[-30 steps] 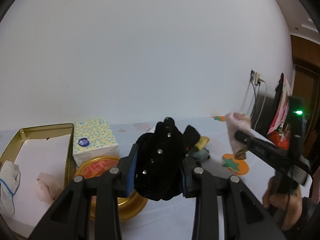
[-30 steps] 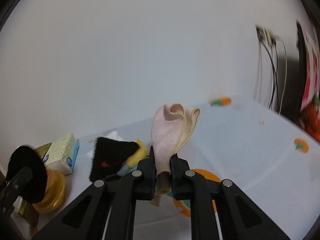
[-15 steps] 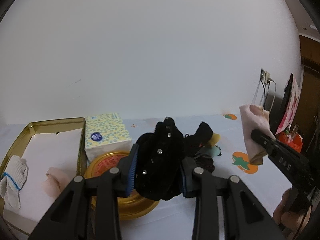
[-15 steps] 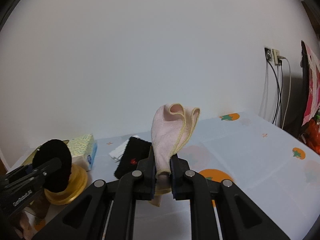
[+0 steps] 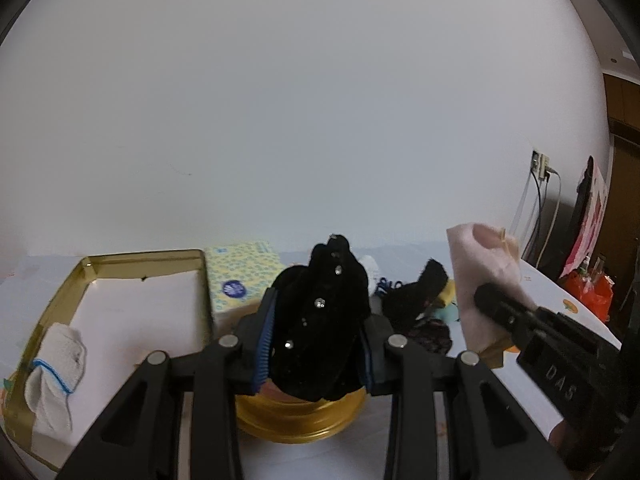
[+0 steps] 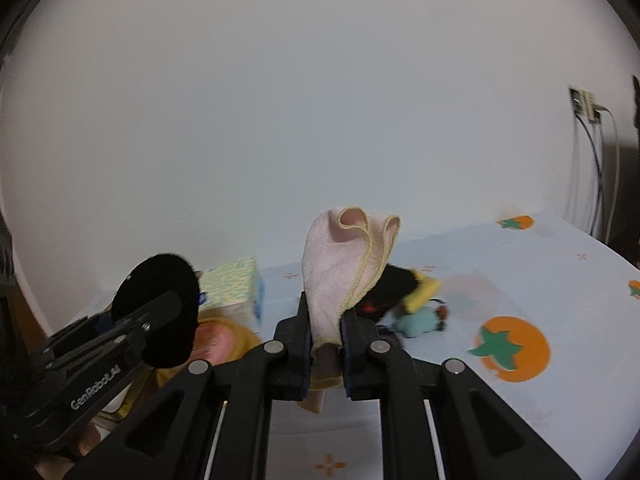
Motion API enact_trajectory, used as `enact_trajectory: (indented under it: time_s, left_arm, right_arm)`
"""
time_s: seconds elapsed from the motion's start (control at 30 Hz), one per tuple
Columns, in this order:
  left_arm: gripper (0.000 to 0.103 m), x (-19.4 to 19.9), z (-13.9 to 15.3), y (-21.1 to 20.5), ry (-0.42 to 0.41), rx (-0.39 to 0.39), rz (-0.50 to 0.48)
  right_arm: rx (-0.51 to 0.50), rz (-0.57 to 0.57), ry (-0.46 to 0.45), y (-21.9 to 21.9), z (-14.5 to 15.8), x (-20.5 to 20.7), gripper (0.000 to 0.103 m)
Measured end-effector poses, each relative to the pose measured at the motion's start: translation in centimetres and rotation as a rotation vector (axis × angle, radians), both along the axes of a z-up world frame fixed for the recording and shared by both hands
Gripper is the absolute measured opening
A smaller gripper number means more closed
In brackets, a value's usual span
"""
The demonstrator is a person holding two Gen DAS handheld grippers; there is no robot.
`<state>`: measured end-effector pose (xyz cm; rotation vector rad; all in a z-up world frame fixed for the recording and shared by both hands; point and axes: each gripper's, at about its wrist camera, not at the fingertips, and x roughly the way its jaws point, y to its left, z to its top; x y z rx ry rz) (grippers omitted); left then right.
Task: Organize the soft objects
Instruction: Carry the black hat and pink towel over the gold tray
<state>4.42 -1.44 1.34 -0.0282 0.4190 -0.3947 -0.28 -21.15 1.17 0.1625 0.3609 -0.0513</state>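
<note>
- While both tongs were held above the surface, left tongs were clamped on a black fuzzy item with small shiny studs, blue pads pressed against its sides.
- Right tongs were closed tight on a pink cloth with yellow stitched edge; the cloth stood up out of the jaws in a curl and a bit hung below them.
- In the left wrist view the right tongs came in from the right side, the pink cloth just right of the black item, not touching.
- Gold round tin sat on the surface directly below/behind the black item; whether they touched, can't tell.
- Tissue box, yellow-green pattern, stood just behind the tin, beside a gold rectangular tray at left.
- Tray held a white knit glove with blue trim near its front left corner.
- Loose pile on the surface behind the tongs: a black fuzzy piece, something yellow, a teal soft thing, a white item with blue thread.
- Tablecloth was pale with orange persimmon prints.
- Wall socket with cables at far right.
</note>
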Motion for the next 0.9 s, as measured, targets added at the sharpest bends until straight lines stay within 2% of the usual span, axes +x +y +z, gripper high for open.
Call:
enact_trajectory:
  time_s: [0.4, 0.9]
  left_arm:
    - [0.033, 1.0, 0.2, 3.8, -0.008, 0.008, 0.066]
    - [0.033, 2.7, 1.0, 10.7, -0.014, -0.026, 0.23]
  right_arm:
    - [0.008, 0.084, -0.005, 4.5, 0.2, 1.8, 0.013]
    - [0.047, 0.237, -0.006, 11.8, 1.0, 5.8, 0.013]
